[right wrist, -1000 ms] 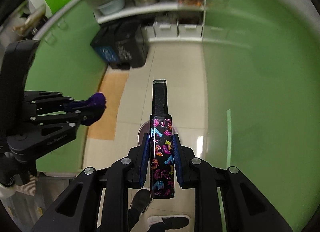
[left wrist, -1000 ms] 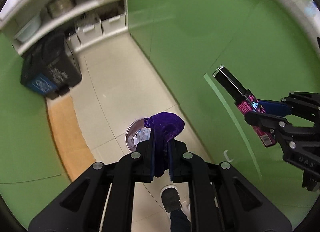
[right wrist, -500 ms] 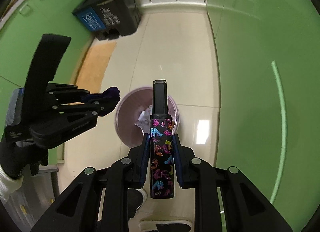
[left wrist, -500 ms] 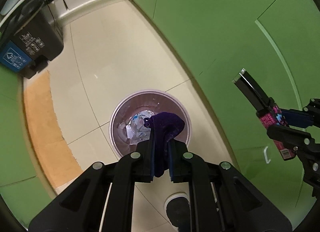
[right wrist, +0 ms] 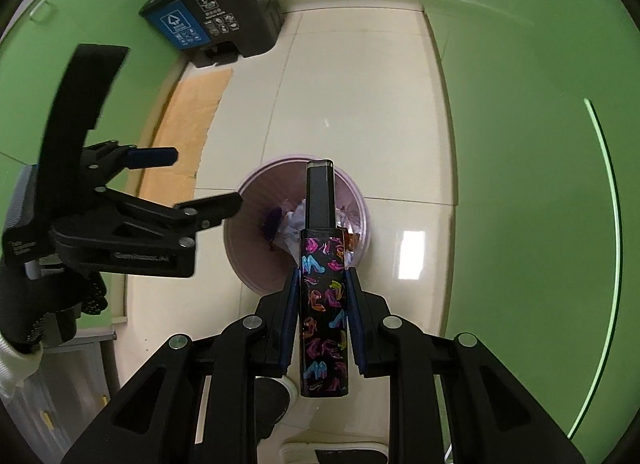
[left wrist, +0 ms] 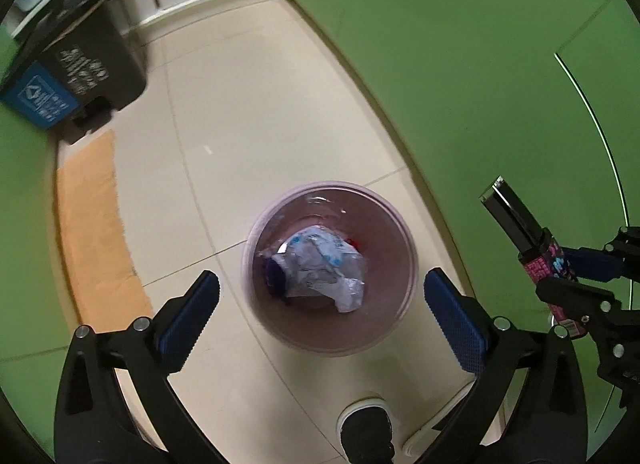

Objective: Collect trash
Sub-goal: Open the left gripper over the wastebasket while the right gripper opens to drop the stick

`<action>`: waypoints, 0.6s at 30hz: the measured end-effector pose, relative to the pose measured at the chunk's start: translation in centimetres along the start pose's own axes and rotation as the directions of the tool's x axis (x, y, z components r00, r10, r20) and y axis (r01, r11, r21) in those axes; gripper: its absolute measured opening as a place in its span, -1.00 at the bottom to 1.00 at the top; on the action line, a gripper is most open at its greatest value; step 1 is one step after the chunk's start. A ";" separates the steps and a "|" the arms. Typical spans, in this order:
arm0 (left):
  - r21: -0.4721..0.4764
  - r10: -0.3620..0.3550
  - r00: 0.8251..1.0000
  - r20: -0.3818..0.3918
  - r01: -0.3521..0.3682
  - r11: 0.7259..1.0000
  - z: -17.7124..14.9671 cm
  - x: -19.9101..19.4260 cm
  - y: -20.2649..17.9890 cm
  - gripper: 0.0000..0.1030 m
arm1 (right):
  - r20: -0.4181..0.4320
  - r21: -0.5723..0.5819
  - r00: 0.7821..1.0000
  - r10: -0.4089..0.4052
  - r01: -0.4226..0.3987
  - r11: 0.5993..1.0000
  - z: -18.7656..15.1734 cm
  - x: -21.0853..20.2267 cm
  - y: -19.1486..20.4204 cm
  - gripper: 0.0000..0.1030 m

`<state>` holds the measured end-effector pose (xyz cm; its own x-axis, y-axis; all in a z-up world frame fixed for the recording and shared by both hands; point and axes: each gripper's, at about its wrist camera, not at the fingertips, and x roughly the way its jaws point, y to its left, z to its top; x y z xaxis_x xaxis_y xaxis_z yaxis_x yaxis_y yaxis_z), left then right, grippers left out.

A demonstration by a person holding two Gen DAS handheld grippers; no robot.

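The left gripper [left wrist: 320, 304] is wide open and holds nothing. Its two blue pads [left wrist: 188, 314] stand far apart, one on each side of the pink bin [left wrist: 408, 248] just below and ahead of it. I think the drop step for this gripper is done and its turn is over.

Down in the bin, right under the open jaws, lies a crumpled white wrapper [left wrist: 320, 260]. A purple cloth [left wrist: 276, 274] sits beside it, touching its left side. Both are inside the bin, near the bottom.

The right gripper [right wrist: 320, 304] is squeezed tight on a black box with bright shoe pictures [right wrist: 324, 312]. The box stands upright between the fingers, and its plain black top pokes out ahead. From this gripper, the bin is ahead and below, and the top of the box covers part of its rim. Seen from the left gripper, the box is off to the right of the bin, not over it.

So the step in hand is putting the box in the bin. The next move needs the right gripper to come over the middle of the bin, then let go. The left gripper should move away first, because it hangs close over the bin.

Farther ahead on the floor lie an orange mat [left wrist: 92, 224] and a dark recycling bin [right wrist: 216, 20].
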<state>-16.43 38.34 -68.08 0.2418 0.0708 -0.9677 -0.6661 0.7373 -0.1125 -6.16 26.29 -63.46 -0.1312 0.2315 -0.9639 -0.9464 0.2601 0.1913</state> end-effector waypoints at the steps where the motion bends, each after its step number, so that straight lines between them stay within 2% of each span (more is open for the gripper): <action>1: -0.012 0.006 1.000 0.008 -0.006 1.000 -0.1 -0.7 0.5 0.95 | -0.001 -0.005 1.000 0.003 -0.003 1.000 0.2 0.1 0.2 -0.57; 10: -0.099 0.026 0.999 0.026 -0.023 0.995 -2.3 -5.8 4.9 0.95 | -0.020 -0.066 0.999 0.035 -0.036 0.997 2.5 2.1 3.7 -0.57; 18: -0.177 0.037 0.999 0.037 -0.030 0.984 -5.0 -7.6 8.3 0.95 | -0.036 -0.119 0.999 0.029 -0.033 0.992 4.0 4.1 5.9 -0.56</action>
<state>-27.36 40.56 -62.83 0.2429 0.1227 -0.9623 -0.7876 0.6040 -0.1218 -11.13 32.55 -65.51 -0.1689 0.2048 -0.9641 -0.9700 0.1388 0.1994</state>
